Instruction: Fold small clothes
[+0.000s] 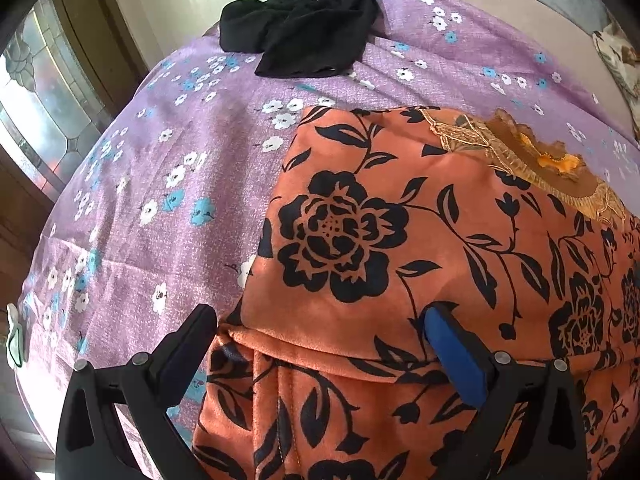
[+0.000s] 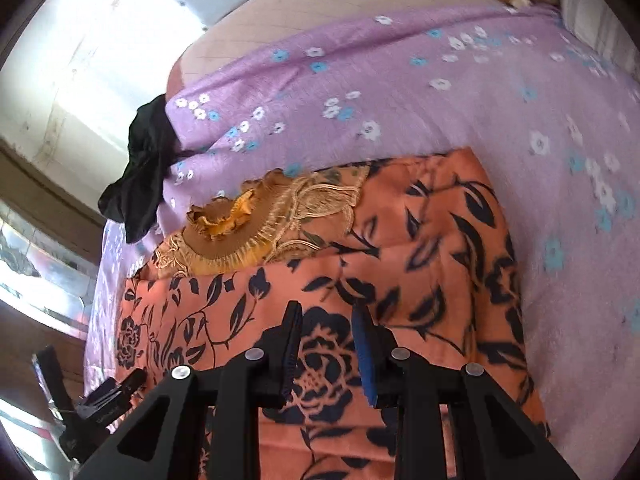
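The left gripper (image 1: 320,332) stands with its jaws spread wide over the near edge of the orange floral garment (image 1: 420,240). Its left finger sits off the garment's left border, above the purple bedsheet (image 1: 180,160), and its blue-padded right finger (image 1: 456,352) rests on the cloth. A folded hem of the garment runs between the two fingers, but the pads do not press on it: the gripper is released.

The right gripper (image 2: 326,320) hovers over the same garment, nearer its other side. Its jaws stand partly apart with a black rose print showing in the gap. Whether the pads touch the cloth cannot be told, and nothing is pinched between them. At the lower left of the right wrist view the left gripper's black body shows beside the bed's edge; faint lettering on it is too small to read.

The garment lies folded on the middle of the sheet. Its gold embroidered neckline (image 2: 256,232), with a ruffled orange flower, is on the side away from both grippers.

Farther off, a crumpled black garment (image 1: 304,28) lies at the sheet's far left edge, well apart from the orange one. Beyond it a bare stretch of pinkish mattress (image 1: 500,4) shows.

No brand or label can be read anywhere.
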Motion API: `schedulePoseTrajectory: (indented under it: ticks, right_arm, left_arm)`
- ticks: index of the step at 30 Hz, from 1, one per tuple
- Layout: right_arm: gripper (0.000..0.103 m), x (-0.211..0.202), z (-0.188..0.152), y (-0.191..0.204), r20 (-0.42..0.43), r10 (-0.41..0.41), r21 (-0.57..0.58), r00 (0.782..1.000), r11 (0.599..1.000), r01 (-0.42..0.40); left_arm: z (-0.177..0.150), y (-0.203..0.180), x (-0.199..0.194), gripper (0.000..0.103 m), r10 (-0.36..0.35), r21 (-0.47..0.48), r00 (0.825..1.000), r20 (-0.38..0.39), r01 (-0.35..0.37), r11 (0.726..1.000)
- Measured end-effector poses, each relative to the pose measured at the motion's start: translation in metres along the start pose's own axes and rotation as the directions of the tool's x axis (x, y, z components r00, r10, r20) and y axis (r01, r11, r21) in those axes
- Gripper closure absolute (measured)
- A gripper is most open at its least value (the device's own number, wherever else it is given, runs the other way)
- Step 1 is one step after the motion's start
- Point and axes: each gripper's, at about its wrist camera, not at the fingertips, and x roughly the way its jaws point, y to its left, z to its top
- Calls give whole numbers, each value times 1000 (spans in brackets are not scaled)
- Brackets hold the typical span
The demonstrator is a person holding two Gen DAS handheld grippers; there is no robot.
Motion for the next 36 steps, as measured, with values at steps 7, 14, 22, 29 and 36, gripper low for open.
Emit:
schedulePoseTrajectory:
  ticks: [7, 14, 22, 29, 36]
  right_arm:
    - [74, -7, 10, -29, 59, -44, 88, 997, 995, 39]
    - [58, -47, 3, -34, 94, -26, 94, 995, 995, 17]
    - [28, -103, -46, -59, 117, -6, 116, 993, 993, -8]
    - [28, -130, -114, -110, 66, 46, 304, 997, 951, -64]
    - [28, -141, -167, -129, -35, 153, 363, 988, 923, -130]
  left_arm:
    - [1, 11, -3, 0, -9, -28, 1000, -13, 8, 1000]
    - [-7, 29, -23, 0, 0, -38, 1000, 30, 1, 999]
    - [-50, 67, -45, 0, -20, -63, 1000, 23, 22, 998]
    - [-100, 93, -53, 0, -30, -106, 999, -32, 26, 994]
    - [-143, 107, -67, 0, -59, -113, 996, -71, 51, 992]
